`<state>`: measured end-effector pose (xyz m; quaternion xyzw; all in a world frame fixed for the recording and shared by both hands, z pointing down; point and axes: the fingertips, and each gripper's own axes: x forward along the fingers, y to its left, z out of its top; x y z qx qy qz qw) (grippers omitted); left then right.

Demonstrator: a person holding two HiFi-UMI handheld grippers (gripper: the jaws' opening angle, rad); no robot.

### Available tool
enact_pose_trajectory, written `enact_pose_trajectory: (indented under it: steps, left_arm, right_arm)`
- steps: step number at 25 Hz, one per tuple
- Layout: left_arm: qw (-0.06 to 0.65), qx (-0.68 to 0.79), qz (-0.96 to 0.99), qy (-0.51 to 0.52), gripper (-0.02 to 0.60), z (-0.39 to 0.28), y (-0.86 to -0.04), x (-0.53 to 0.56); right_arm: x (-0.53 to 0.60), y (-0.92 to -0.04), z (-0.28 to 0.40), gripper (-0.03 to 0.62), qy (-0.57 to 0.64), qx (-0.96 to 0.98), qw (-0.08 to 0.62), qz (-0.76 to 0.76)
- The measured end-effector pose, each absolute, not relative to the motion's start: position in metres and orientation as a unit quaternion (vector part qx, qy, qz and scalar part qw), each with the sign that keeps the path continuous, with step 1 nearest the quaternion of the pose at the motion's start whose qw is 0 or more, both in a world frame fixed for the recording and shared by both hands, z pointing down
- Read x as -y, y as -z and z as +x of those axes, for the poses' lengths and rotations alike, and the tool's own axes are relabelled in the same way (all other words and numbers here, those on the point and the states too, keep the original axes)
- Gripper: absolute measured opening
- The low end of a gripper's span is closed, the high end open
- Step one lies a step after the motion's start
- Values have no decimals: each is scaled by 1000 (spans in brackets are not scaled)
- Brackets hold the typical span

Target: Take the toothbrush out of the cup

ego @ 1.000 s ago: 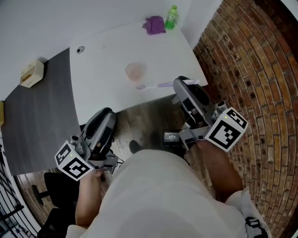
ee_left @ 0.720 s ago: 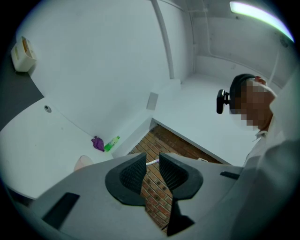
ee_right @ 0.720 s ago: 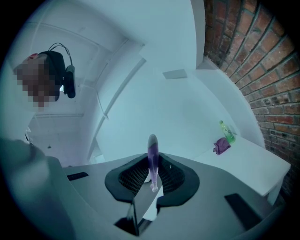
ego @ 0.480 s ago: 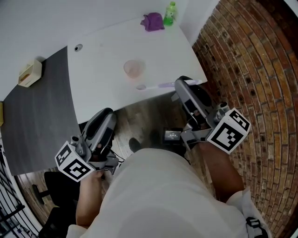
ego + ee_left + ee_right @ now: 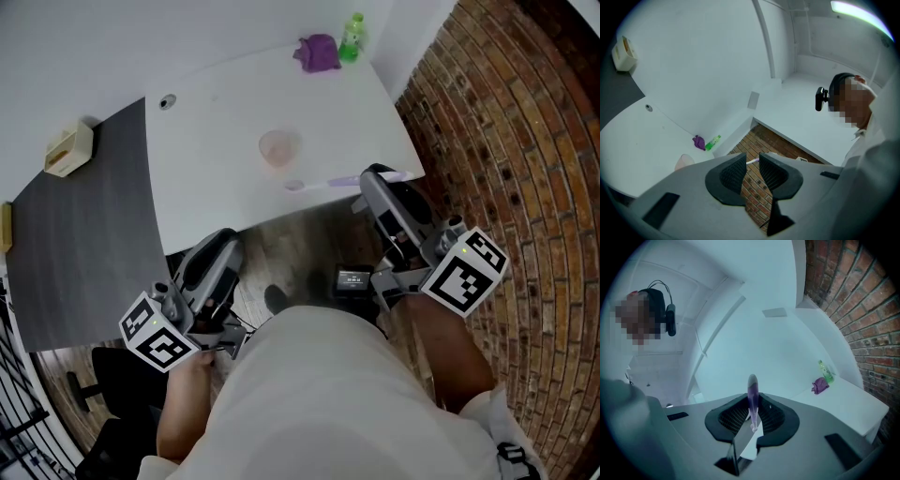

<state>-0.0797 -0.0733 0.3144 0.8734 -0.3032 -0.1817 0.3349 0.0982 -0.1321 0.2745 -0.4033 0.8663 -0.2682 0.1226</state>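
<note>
A pink cup [image 5: 279, 148] stands upright in the middle of the white table [image 5: 216, 112], with no toothbrush in it. The purple toothbrush [image 5: 328, 181] lies level over the table's front edge, apart from the cup, its head pointing left. My right gripper [image 5: 372, 180] is shut on its handle; in the right gripper view the toothbrush [image 5: 753, 397] sticks out from between the pads of the right gripper [image 5: 753, 414]. My left gripper [image 5: 223, 248] hangs below the table's front edge. The left gripper [image 5: 752, 159] is open, with only brick wall showing in its gap. The cup [image 5: 684, 161] shows faintly at the left.
A purple cloth [image 5: 317, 52] and a green bottle [image 5: 352, 36] sit at the table's far right corner. A brick wall [image 5: 506, 141] runs along the right. A dark grey desk [image 5: 84, 234] with a beige box [image 5: 68, 150] adjoins on the left. A black device [image 5: 353, 279] lies on the floor.
Only the head view has shifted a little. Both grippers, the toothbrush and the cup stand as they did.
</note>
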Motion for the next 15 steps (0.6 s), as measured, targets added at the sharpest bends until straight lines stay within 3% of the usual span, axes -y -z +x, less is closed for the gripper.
enact_pose_trajectory:
  steps: [15]
  left_arm:
    - [341, 305, 871, 180, 82, -83, -318, 76]
  right_arm:
    - [140, -278, 92, 64, 272, -866, 117, -403]
